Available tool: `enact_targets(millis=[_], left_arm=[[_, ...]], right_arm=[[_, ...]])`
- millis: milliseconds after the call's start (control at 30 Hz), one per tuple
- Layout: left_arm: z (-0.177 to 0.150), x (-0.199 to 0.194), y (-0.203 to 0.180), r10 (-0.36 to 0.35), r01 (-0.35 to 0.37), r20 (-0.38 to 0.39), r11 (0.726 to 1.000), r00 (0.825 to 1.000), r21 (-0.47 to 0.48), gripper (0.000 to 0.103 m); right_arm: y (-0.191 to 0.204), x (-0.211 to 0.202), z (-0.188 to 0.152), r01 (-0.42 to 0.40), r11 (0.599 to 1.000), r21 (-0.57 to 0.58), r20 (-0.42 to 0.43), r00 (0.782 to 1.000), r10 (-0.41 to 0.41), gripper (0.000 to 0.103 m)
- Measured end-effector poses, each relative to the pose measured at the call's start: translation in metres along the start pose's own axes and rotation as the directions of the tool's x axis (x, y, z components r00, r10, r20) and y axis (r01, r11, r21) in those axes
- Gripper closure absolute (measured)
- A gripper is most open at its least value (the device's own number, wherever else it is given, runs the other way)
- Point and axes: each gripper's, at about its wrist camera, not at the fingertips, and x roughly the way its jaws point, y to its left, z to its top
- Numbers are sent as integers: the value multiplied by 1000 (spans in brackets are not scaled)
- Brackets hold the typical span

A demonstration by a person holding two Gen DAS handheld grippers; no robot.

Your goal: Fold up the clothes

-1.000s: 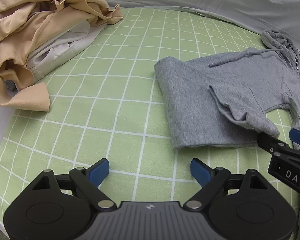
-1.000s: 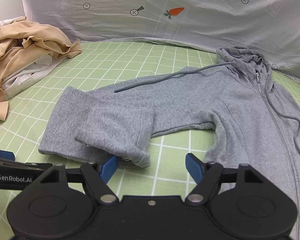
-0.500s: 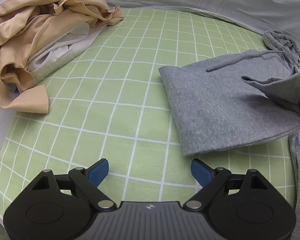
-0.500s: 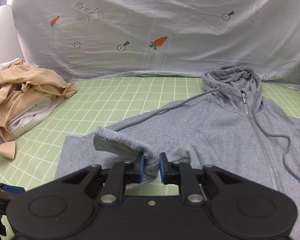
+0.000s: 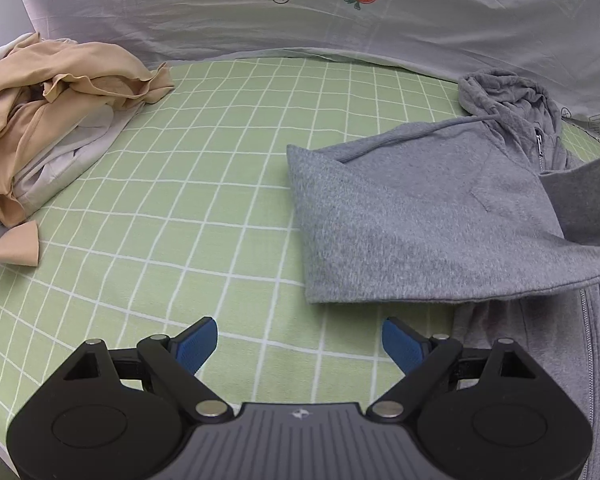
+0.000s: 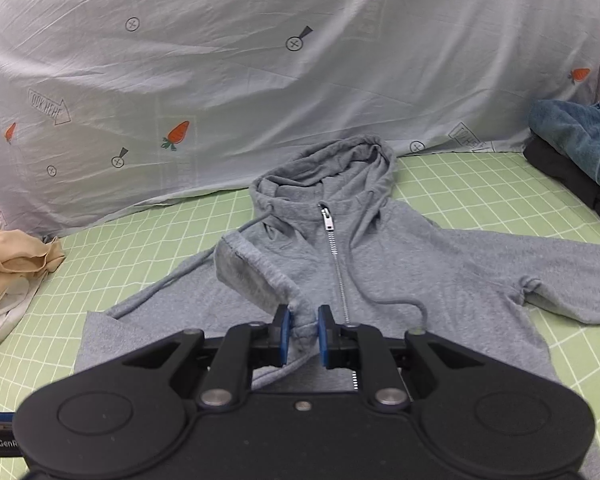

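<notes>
A grey zip hoodie (image 6: 400, 264) lies face up on the green checked sheet (image 5: 204, 184), hood toward the back. My right gripper (image 6: 303, 334) is shut on the cuff of the hoodie's left sleeve (image 6: 252, 276) and holds it raised over the chest, near the zipper. The folded sleeve also shows in the left wrist view (image 5: 412, 220). My left gripper (image 5: 300, 344) is open and empty, low over the sheet just in front of the sleeve fold. The hoodie's other sleeve (image 6: 548, 276) lies stretched out to the right.
A heap of tan and white clothes (image 5: 48, 120) lies at the back left. Folded denim and dark garments (image 6: 576, 160) are stacked at the back right. A grey sheet with carrot prints (image 6: 260, 80) hangs behind the bed.
My right gripper shut on the sleeve cuff, lifted it and carried it right over the hoodie's chest. My left gripper stayed open and drew back slightly.
</notes>
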Motion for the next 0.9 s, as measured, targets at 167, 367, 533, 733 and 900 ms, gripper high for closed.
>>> enact_targets(millis=[167, 367, 533, 733, 900], left_arm=[[-13, 7, -49, 28, -27, -31, 1000, 999, 10, 13], [-23, 15, -77, 139, -139, -38, 990, 990, 4, 13], [-22, 14, -82, 193, -193, -39, 981, 980, -1, 8], [-19, 13, -93, 258, -257, -42, 966, 965, 20, 8], [-14, 14, -100, 303, -302, -73, 953, 950, 26, 7]], right_arm=[[-44, 9, 6, -28, 999, 19, -11, 1000, 28, 88], [-86, 21, 17, -65, 998, 14, -20, 998, 65, 88], [-116, 22, 26, -91, 996, 20, -9, 996, 91, 88], [-160, 17, 43, -72, 997, 27, 33, 997, 71, 89], [-209, 8, 58, 33, 999, 35, 78, 996, -36, 89]])
